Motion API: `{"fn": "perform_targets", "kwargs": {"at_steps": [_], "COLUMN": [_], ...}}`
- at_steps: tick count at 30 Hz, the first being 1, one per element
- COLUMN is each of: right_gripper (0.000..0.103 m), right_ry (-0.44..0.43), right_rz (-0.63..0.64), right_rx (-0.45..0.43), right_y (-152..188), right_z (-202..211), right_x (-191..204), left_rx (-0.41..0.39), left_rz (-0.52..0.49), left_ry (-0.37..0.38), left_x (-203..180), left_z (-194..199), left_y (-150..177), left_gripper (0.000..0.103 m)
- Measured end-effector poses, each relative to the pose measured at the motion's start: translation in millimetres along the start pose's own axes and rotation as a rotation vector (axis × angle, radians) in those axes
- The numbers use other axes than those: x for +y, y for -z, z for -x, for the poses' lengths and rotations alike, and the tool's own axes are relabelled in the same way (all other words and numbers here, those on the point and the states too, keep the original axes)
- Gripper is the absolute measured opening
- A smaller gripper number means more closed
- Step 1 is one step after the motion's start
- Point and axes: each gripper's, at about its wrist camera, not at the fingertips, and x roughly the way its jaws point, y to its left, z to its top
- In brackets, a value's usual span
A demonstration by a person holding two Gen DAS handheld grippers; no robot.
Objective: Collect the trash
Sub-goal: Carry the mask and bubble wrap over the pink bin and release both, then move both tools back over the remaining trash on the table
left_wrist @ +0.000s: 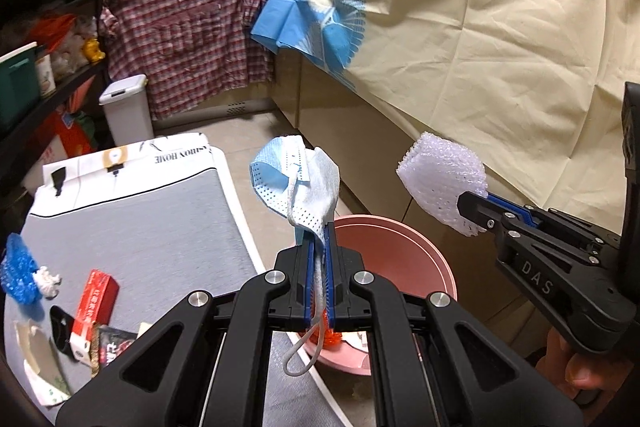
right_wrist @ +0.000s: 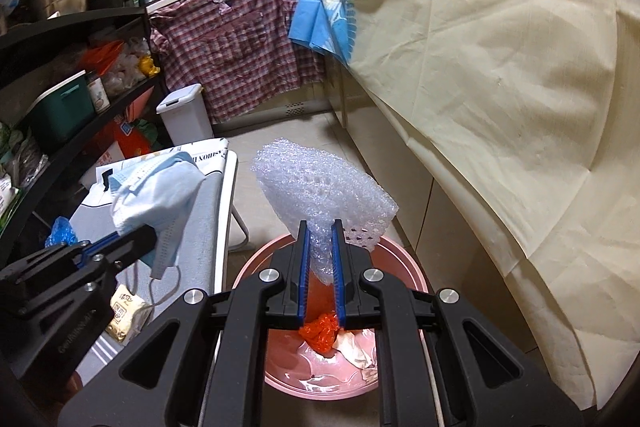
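My left gripper (left_wrist: 319, 231) is shut on a blue face mask (left_wrist: 296, 183) and holds it in the air over the near edge of a pink basin (left_wrist: 400, 247). It also shows in the right wrist view (right_wrist: 136, 239) with the mask (right_wrist: 156, 203). My right gripper (right_wrist: 320, 231) is shut on a piece of white bubble wrap (right_wrist: 320, 195) above the pink basin (right_wrist: 404, 263). That gripper (left_wrist: 476, 205) and its bubble wrap (left_wrist: 444, 183) show at the right of the left wrist view. An orange bag (right_wrist: 320, 333) and crumpled paper (right_wrist: 356, 347) lie in the basin.
A grey-topped table (left_wrist: 140, 235) at the left holds a red box (left_wrist: 96, 303), a blue plastic bag (left_wrist: 16, 275), a dark wrapper (left_wrist: 116, 347) and torn cardboard (left_wrist: 36, 359). A white lidded bin (left_wrist: 128, 107) stands on the floor behind. A cream cloth (left_wrist: 500, 27) drapes the right counter. Black shelves (right_wrist: 60, 67) stand left.
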Motion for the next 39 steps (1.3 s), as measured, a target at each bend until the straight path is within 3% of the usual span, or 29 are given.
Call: {"fn": "perform_targets", "kwargs": {"at_steps": [19, 22, 23, 25, 39], "right_gripper": [0.011, 0.018, 0.033, 0.056, 0.056], "right_ry": [0.036, 0.044, 0.047, 0.065, 0.074], "right_rz": [-0.024, -0.03, -0.033, -0.043, -0.059], "right_rx": [0.016, 0.025, 0.03, 0.028, 0.018], "right_y": [-1, 0, 0, 0, 0], "right_z": [-13, -15, -16, -17, -15], "right_x": [-3, -5, -6, -8, -15], "left_rx": [0.039, 0.05, 0.057, 0.057, 0.032], "left_rz": [-0.015, -0.015, -0.019, -0.025, 0.007], "left_ry": [0.042, 0.066, 0.071, 0.063, 0.048], "left_x": [-11, -11, -12, -13, -2], "left_z": [-34, -37, -39, -40, -27], "left_y": [-5, -7, -7, -7, -4], "left_gripper": [0.004, 0.007, 0.011, 0.036, 0.037]}}
